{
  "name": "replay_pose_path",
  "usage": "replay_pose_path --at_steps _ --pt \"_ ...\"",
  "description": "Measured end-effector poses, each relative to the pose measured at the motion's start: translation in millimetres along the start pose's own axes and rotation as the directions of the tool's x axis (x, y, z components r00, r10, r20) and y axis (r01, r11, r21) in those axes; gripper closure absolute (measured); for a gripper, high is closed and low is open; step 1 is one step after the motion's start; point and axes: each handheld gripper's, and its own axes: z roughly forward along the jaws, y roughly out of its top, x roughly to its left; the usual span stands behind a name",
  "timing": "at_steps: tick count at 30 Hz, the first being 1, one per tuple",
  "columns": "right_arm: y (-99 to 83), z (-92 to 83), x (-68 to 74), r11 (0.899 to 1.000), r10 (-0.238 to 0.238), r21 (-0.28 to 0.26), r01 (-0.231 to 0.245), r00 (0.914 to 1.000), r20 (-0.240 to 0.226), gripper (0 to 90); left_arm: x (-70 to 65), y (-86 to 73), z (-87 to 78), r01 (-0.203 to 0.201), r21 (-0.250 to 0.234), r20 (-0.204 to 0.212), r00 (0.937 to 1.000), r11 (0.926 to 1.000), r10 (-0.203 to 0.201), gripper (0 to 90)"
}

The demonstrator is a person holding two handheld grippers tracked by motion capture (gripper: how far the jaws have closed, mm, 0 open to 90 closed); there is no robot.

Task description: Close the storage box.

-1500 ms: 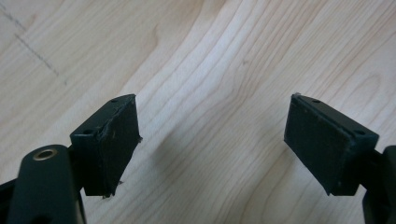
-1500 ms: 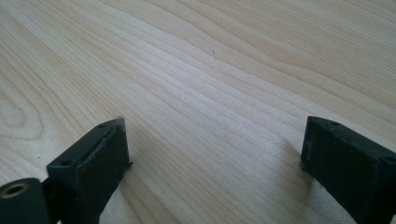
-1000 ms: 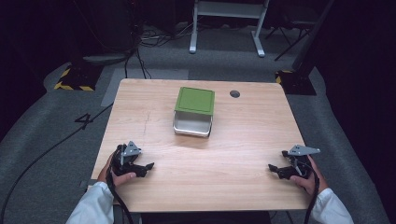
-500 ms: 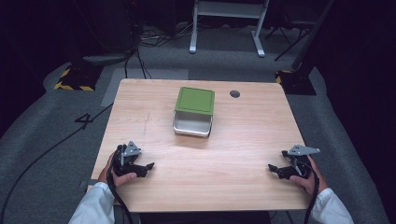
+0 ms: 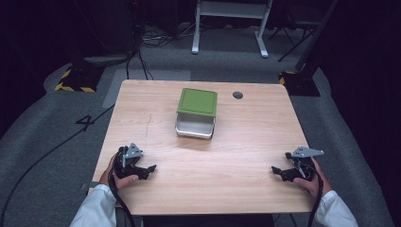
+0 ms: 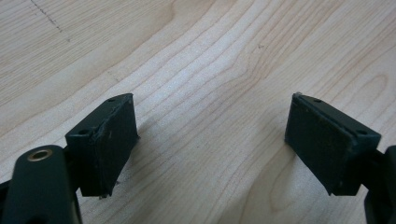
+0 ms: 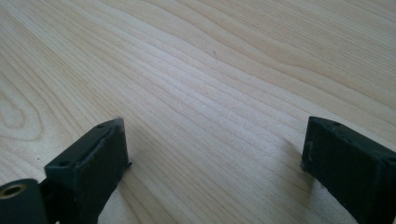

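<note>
The table (image 5: 246,156) is pale wood with wavy brown grain lines, and on it sits a container (image 5: 195,126) of dull silver-grey metal under a flat, plain olive-green lid (image 5: 197,102). Both the left gripper (image 5: 147,169) and the right gripper (image 5: 277,171) are matte black, each topped by a grey plate. The person's sleeves (image 5: 97,208) are white, the floor (image 5: 52,127) is grey carpet, and a yellow-and-black striped block (image 5: 75,81) lies on it.

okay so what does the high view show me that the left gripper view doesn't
The high view takes in the box with the green lid at the table's far middle, the dark round hole near the far edge, the right gripper and the floor. The left gripper view gives the close detail: the worn black pads of the left gripper, standing wide apart with nothing between them. Both show the wooden table and the left gripper resting low over it.
</note>
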Motion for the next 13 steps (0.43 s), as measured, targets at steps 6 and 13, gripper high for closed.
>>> replay_pose_path --at_steps 6,13 --pt "0.0 0.0 0.0 1.0 0.0 0.0 0.0 1.0 -0.001 6.8 0.4 0.6 0.4 -0.003 0.003 -0.002 1.0 1.0 0.003 16.1" --pt "0.0 0.0 0.0 1.0 0.0 0.0 0.0 1.0 0.0 6.8 0.0 1.2 1.2 0.004 0.005 -0.003 1.0 1.0 -0.004 15.2"
